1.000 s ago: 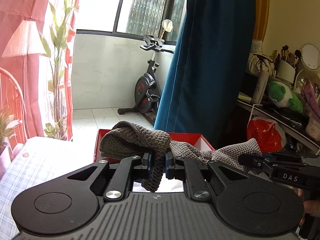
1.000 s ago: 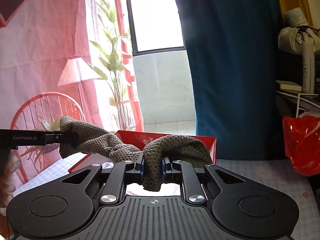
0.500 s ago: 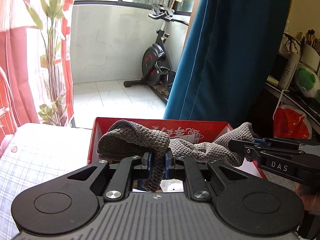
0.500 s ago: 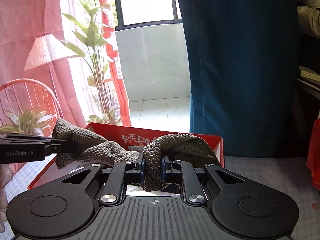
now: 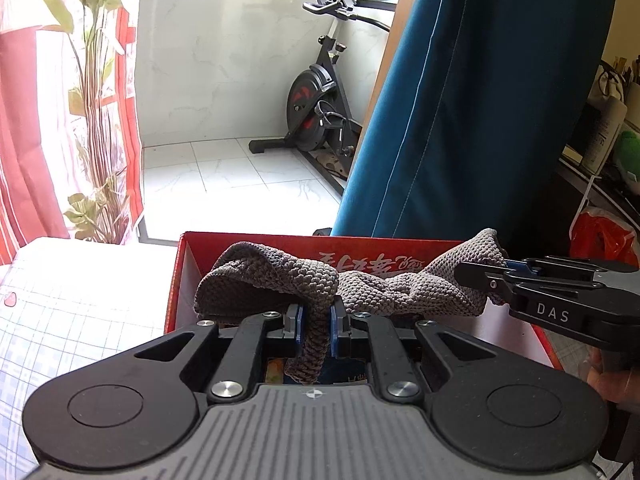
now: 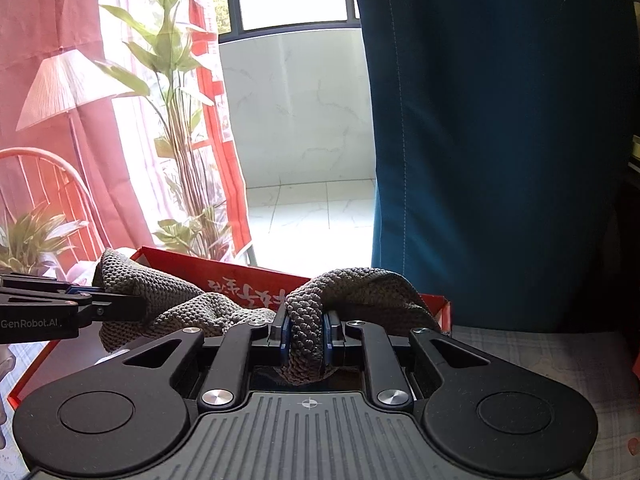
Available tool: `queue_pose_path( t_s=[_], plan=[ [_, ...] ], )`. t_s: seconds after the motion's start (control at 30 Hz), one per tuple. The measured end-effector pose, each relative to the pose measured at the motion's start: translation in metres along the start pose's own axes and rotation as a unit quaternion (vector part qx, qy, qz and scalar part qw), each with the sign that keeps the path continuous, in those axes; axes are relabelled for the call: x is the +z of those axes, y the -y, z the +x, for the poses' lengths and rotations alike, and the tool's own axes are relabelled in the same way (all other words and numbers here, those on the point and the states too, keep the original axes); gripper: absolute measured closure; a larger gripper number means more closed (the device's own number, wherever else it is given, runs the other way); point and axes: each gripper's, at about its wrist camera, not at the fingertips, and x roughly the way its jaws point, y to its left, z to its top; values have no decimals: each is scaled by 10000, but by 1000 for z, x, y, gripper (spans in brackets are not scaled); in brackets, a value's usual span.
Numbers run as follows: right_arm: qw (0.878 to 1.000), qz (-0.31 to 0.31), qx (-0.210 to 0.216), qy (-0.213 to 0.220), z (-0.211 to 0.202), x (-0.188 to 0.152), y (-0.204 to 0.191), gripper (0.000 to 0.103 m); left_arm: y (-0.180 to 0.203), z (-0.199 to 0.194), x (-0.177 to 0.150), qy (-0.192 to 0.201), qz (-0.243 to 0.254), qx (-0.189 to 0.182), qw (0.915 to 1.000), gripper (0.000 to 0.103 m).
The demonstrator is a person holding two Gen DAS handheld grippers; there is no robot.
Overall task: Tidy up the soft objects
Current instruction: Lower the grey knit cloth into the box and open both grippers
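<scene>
A grey knitted cloth [image 5: 384, 292] hangs stretched between my two grippers, over an open red box [image 5: 400, 252]. My left gripper [image 5: 316, 320] is shut on one end of the cloth. My right gripper [image 6: 306, 330] is shut on the other end of the cloth [image 6: 360, 292]. In the left wrist view the right gripper [image 5: 480, 276] comes in from the right, clamped on the far corner. In the right wrist view the left gripper [image 6: 108, 306] comes in from the left. The red box [image 6: 240, 276] lies under the cloth, its contents mostly hidden.
The box sits on a bed with a checked sheet [image 5: 72, 320]. A blue curtain [image 5: 480, 100] hangs behind it, an exercise bike [image 5: 320, 120] stands on the balcony, a plant [image 6: 180, 140] and red curtain are at left. A red bag [image 5: 600, 236] and a cluttered shelf are at right.
Both grippers have moved forward and tilted down with the cloth, bringing it lower over the red box. Both grips on the cloth stay the same.
</scene>
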Motion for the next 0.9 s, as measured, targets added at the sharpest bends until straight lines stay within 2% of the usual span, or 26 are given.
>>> queue_pose_path(
  t_s=[0.13,0.27,0.43,0.63,0.9],
  plan=[
    [9999,-11,-17,-152,4,-4,-1,73,0,6,0,-121,171,-30,9998,84],
    [9997,-6,36,-224,-1,-8,-3,68,0,0,-3,-161,277,-10,9995,53],
    [9995,-139,77,-267,-14,-14,-11,61,0,-17,-8,-96,332,-80,9994,53],
    [9991,-381,45,-191,-38,-28,-26,50,13,-48,-19,40,609,40,9981,51],
    [9983,-554,181,24,-87,-48,-49,45,22,-95,-39,179,629,96,9978,51]
  ],
)
